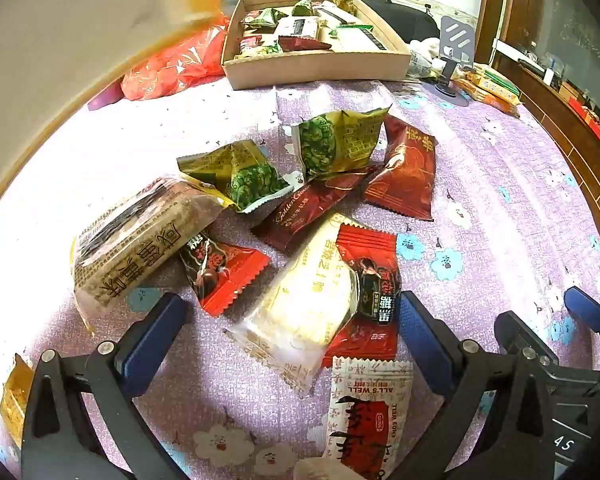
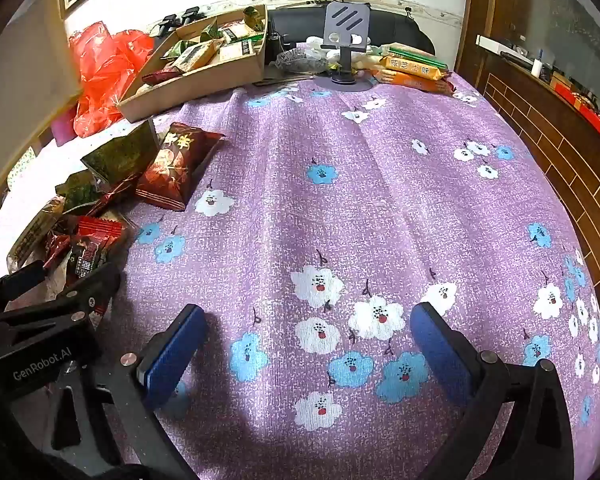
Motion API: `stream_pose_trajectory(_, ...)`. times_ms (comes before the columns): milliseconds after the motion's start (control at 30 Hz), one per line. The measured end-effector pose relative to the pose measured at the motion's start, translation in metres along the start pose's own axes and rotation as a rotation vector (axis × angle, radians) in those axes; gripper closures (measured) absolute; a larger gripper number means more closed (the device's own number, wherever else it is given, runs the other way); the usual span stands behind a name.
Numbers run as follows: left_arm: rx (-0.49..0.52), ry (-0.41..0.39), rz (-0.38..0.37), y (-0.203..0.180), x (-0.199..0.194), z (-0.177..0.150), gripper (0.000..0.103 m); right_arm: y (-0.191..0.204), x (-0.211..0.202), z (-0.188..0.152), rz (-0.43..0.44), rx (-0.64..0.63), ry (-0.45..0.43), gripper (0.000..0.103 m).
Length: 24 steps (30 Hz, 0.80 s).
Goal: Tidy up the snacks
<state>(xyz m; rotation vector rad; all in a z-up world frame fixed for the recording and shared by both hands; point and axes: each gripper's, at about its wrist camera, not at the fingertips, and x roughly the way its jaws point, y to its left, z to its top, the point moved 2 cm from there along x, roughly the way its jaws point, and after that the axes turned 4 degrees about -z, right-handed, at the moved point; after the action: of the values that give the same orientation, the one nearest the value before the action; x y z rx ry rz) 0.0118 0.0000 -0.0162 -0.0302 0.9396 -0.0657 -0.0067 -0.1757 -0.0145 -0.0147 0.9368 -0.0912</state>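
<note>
A pile of snack packets lies on the purple flowered cloth [image 1: 500,208]: two green pea packets [image 1: 340,140], dark red packets [image 1: 408,172], a brown cake packet [image 1: 136,240], a pale cheese cake packet [image 1: 312,304] and small red packets [image 1: 228,272]. My left gripper [image 1: 288,320] is open, its fingers either side of the pale packet, just above it. A cardboard box [image 1: 316,66] with several snacks stands at the back. My right gripper [image 2: 308,336] is open and empty over bare cloth, right of the pile [image 2: 168,168]. The box [image 2: 204,76] shows at its back left.
A red plastic bag [image 1: 172,64] lies left of the box. A grey phone stand [image 2: 346,40] and orange snack packs [image 2: 416,72] sit at the back. A wooden cabinet [image 2: 560,128] runs along the right side. A white-red packet [image 1: 368,412] lies under my left gripper.
</note>
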Motion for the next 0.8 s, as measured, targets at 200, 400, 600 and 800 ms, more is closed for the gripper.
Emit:
stream_pose_trajectory(200,-0.001,0.001,-0.001,0.0,0.0,0.0,0.0,-0.0001,0.0,-0.0001,0.0,0.0,0.0,0.0)
stream_pose_trajectory(400,-0.014,0.0,0.009,0.0005,-0.0008,-0.0009,0.0,-0.0001,0.0,-0.0003,0.0,0.0,0.0,0.0)
stream_pose_trajectory(600,-0.018,-0.001,0.012,0.0008,-0.0009,-0.0033,0.0,-0.0002,-0.0001,-0.0004,0.0,0.0,0.0,0.0)
stream_pose_trajectory(800,-0.019,-0.001,0.013,0.0007,-0.0009,-0.0033,0.0,-0.0003,-0.0001,-0.0005,0.0,0.0,0.0,0.0)
